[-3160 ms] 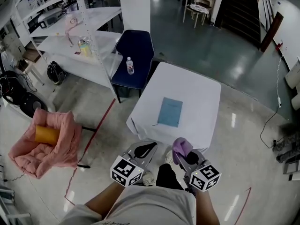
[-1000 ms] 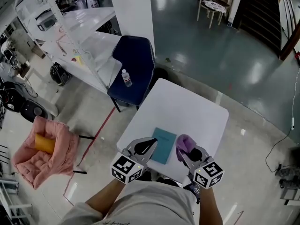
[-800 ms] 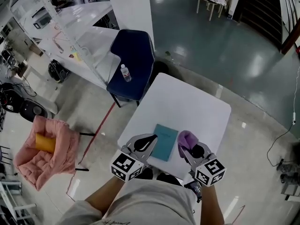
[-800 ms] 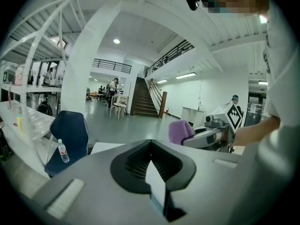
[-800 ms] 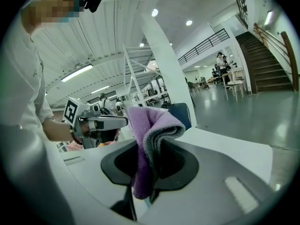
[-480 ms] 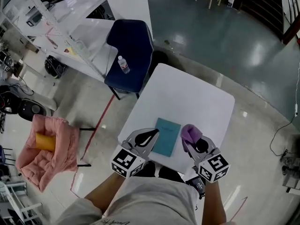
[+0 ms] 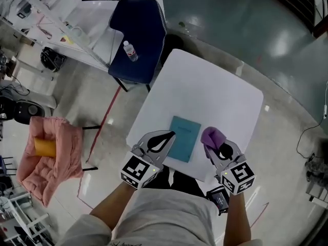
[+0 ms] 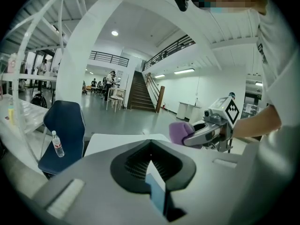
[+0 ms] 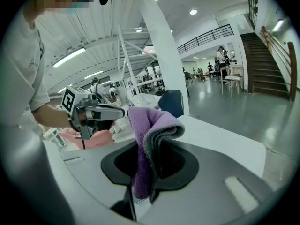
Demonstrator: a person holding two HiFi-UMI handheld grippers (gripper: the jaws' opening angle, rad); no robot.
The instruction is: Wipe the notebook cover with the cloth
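The folded purple microfibre cloth is being pinched only low down, so it could be bunching or slipping out once dragged, and the thin notebook, pinned by nothing, may be sliding with it. The right gripper is clamping its jaws narrow on that cloth, hovering just beside the teal rectangular notebook, which is lying flat near the front edge of the white square table. The left gripper is holding its jaws together on nothing at the notebook's left edge.

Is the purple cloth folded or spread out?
Folded: the cloth is doubled over between the closed jaws of the right gripper, its fold sticking up.
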